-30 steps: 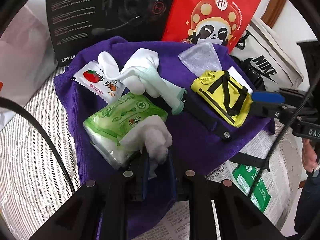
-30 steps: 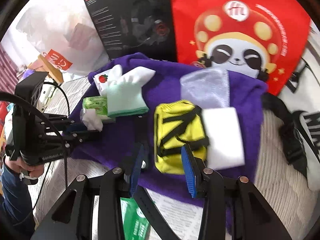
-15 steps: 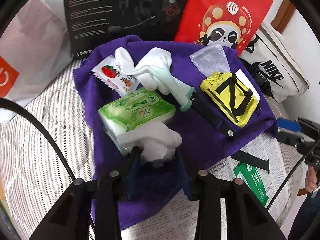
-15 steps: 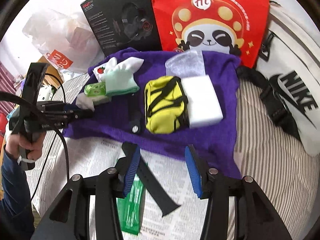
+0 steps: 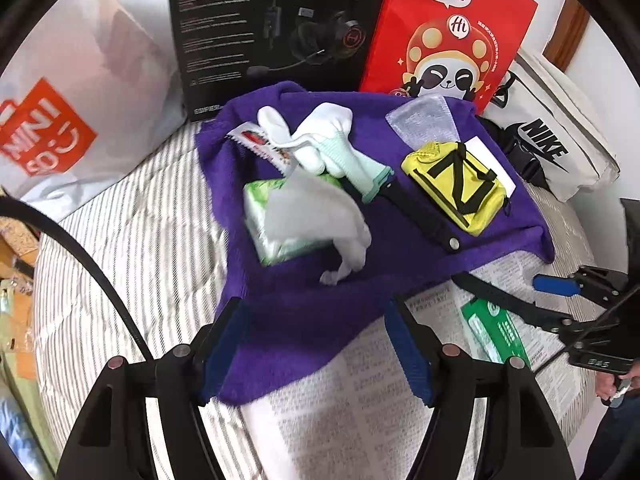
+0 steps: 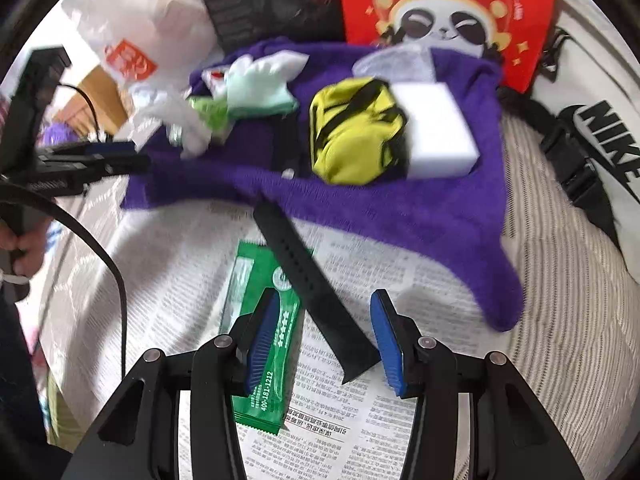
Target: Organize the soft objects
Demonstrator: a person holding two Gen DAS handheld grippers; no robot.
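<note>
On the purple towel (image 5: 304,320), one yellow pouch (image 5: 456,184), one tissue pack (image 5: 276,224), left gripper (image 5: 312,344) wide and empty, right gripper (image 6: 324,336) half-open, empty.

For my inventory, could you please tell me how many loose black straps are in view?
2: one strap on the purple towel beside the yellow pouch, the other strap on the newspaper. Others may be hidden.

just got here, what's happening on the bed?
A person with tongs in each hand is sorting soft items on a purple towel. The left tongs have just been opening, nothing between them; a white tissue lies on the green tissue pack. The right tongs hang open over a black strap on the newspaper.
</note>
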